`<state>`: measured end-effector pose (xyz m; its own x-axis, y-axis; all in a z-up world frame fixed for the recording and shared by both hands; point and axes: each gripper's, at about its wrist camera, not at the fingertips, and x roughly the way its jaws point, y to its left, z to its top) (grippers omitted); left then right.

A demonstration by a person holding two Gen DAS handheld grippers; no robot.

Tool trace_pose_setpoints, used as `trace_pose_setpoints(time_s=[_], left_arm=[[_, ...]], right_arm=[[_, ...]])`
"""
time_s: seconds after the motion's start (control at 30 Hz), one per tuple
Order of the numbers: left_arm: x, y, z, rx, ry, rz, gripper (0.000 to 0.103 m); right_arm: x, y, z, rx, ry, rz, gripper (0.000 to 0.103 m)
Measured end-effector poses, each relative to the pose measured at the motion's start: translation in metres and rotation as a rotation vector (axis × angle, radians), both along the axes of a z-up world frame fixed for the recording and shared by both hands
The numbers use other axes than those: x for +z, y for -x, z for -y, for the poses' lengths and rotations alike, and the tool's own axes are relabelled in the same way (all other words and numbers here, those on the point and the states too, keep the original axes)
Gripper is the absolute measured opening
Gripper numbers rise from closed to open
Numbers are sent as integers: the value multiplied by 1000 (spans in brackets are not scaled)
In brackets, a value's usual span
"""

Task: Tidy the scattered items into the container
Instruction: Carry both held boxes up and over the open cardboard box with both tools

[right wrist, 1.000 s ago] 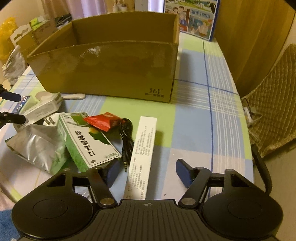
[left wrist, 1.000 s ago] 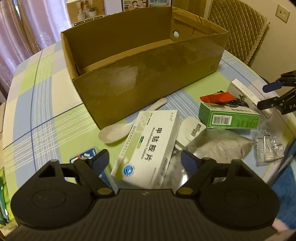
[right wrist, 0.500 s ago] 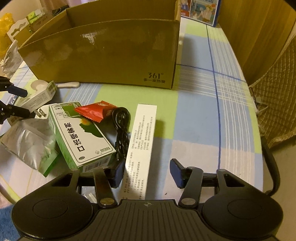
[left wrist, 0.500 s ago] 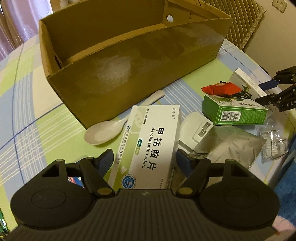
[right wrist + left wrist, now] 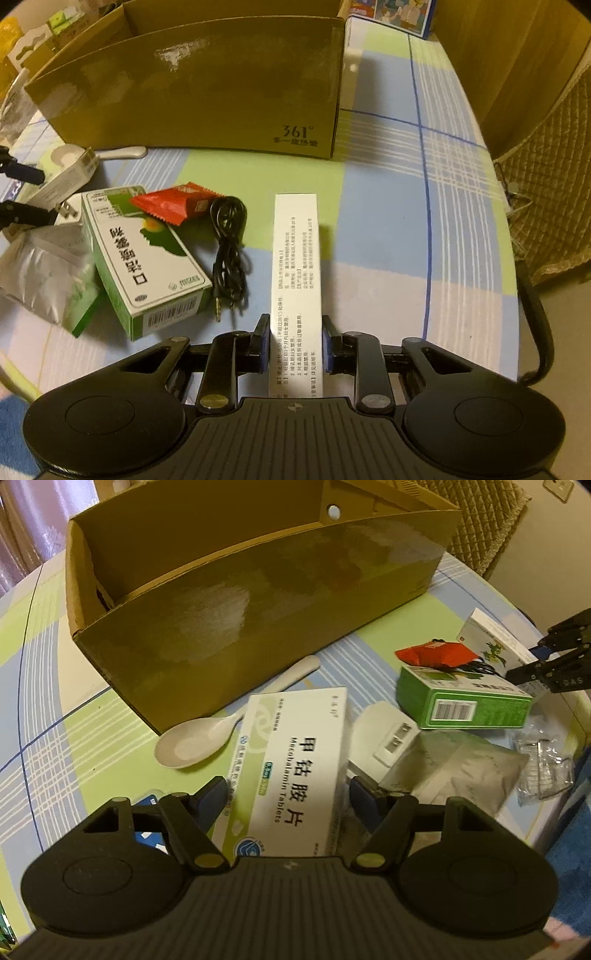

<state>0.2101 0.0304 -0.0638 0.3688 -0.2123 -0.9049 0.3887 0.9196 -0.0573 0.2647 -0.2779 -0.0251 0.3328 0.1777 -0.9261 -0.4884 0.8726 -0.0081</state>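
Observation:
An open cardboard box stands on the table; it also shows in the right wrist view. My left gripper is open, its jaws on either side of the white and green tablet box without touching it. My right gripper is shut on the long white carton, which lies flat on the cloth. Scattered between them lie a white spoon, a green box, a red sachet, a black cable, a silver pouch and a white plug.
A checked cloth covers the round table. A clear plastic wrapper lies near the table's edge. A quilted chair stands beside the table on the right. A blue card lies under my left gripper.
My left gripper has moved forward until the tablet box lies between its open jaws. My right gripper has moved forward over the long white carton and closed on it.

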Motion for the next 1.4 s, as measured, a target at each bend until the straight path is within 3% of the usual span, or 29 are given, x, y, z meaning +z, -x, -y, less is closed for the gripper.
trace_pose_setpoints(time_s=[0.1,0.47,0.63,0.8,1.2,1.4], left_arm=[[0,-6,-6,23,17,-12,78],[-15,-19,-5,19,31,-72,72],[-11,-15,-4,32,27,-65,71],[2,-4,0,47,12,-7,70],[47,22,10,77,16,81,70],[74,40,17,99,32,123,70]], right_arm=[[0,0,-2,5,8,-1,23],[-2,-3,-3,-4,0,3,24],[-3,-3,-2,-9,-8,9,24],[1,1,-1,-16,-17,33,23],[47,25,9,-40,-74,125,23],[90,36,0,-22,-143,195,23]])
